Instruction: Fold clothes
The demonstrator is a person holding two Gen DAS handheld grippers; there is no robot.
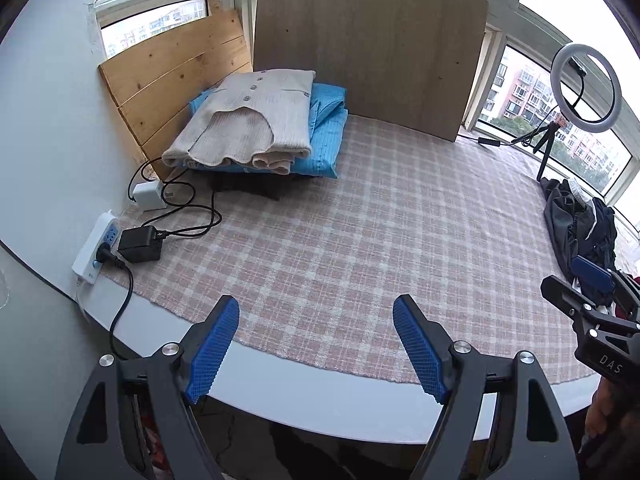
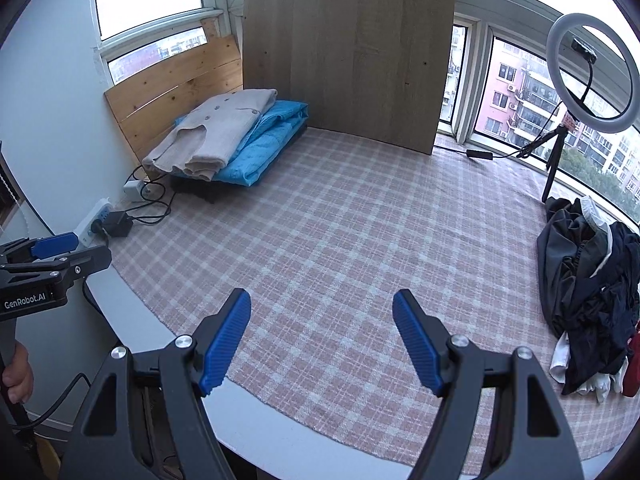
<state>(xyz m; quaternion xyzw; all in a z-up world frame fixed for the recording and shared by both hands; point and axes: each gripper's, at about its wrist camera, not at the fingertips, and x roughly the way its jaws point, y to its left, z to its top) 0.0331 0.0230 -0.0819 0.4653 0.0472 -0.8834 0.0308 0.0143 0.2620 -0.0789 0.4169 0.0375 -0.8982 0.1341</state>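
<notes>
A folded beige knit cardigan (image 1: 248,120) lies on a folded blue quilted garment (image 1: 326,136) at the back left of the table; both also show in the right wrist view, the cardigan (image 2: 212,128) above the blue garment (image 2: 268,140). A heap of dark unfolded clothes (image 2: 588,292) lies at the right edge, also in the left wrist view (image 1: 580,232). My left gripper (image 1: 316,308) is open and empty above the table's front edge. My right gripper (image 2: 322,300) is open and empty over the checked cloth (image 2: 340,240).
A power strip (image 1: 98,246) with a black adapter (image 1: 140,244) and cables lies at the left edge. Wooden boards (image 1: 368,40) lean against the windows at the back. A ring light on a tripod (image 2: 588,76) stands at the back right.
</notes>
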